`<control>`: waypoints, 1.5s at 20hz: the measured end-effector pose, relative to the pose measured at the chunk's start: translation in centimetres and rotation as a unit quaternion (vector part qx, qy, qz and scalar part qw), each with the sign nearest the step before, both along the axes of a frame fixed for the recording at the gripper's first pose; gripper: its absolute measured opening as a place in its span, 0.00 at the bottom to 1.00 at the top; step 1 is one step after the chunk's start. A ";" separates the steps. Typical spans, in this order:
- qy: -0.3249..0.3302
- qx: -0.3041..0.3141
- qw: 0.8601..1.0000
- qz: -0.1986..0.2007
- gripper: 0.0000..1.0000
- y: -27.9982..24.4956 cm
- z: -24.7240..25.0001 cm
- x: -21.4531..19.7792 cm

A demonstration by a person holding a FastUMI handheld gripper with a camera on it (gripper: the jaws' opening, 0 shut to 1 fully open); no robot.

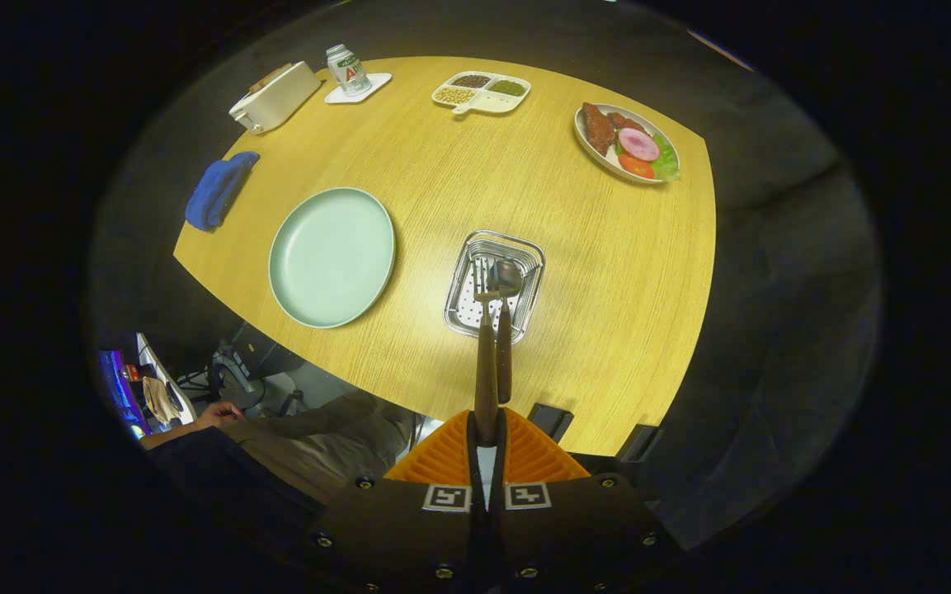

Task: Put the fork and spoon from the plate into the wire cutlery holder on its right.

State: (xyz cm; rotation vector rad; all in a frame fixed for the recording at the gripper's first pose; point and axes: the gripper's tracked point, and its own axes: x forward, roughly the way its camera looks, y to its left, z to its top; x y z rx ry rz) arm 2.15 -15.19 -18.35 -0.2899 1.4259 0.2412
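My gripper (487, 429) is shut on the brown handle of a fork (484, 355), which points straight ahead from the fingers. The fork's tines sit over the wire cutlery holder (531, 252), a square metal basket with a perforated floor. A spoon (506, 330) with a matching brown handle runs alongside the fork on its right, its bowl also inside the holder's outline. The spoon's handle ends just ahead of the fingers, and I cannot tell whether they touch it. The mint-green plate (331, 256) lies left of the holder on the wooden table.
Far across the table are a plate of food (628, 143), a divided dish of beans (482, 91), a can on a coaster (348, 70), a white toaster (275, 97) and a blue cloth (218, 190). A seated person's arm (219, 417) shows below the table's near edge.
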 end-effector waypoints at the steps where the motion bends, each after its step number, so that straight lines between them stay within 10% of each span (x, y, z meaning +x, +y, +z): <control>1: 0.005 -0.001 1.000 0.000 0.01 0.0 -0.3 0.2; 12: -0.048 0.021 0.998 -0.032 0.13 0.4 0.9 2.7; 15: -0.121 0.059 0.990 -0.043 0.50 2.1 4.0 3.5; 24: -0.482 0.137 0.865 -0.034 0.52 11.0 17.4 3.6; 30: -0.532 0.161 0.829 -0.062 0.55 15.2 18.4 0.8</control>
